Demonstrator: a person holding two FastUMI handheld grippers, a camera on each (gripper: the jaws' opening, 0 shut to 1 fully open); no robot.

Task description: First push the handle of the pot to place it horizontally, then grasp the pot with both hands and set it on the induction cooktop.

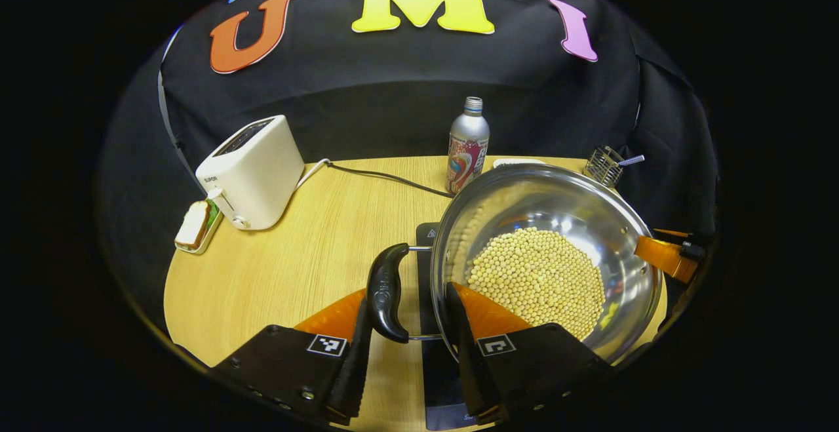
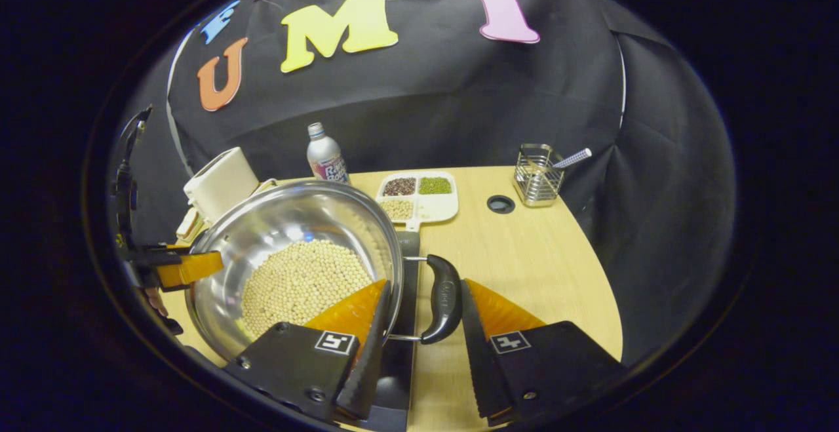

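Each handle (image 1: pixel 387 291) of the bean-filled pot (image 1: pixel 590 209), at three and nine o'clock, was straddled by released grippers (image 2: pixel 419 353), seemingly over the cooktop (image 1: pixel 426 232).

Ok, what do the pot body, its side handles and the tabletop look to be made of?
The shiny round pot looks like polished stainless steel: mirror reflections on its wall. The black curved handle seems glossy moulded plastic on thin metal rods. The pale wood-grain tabletop looks like matte laminate or wood; I can't tell which.

My left gripper (image 1: pixel 406 353) carries black finger blocks with screws. My right gripper (image 2: pixel 419 360) bears matching square black-and-white markers.
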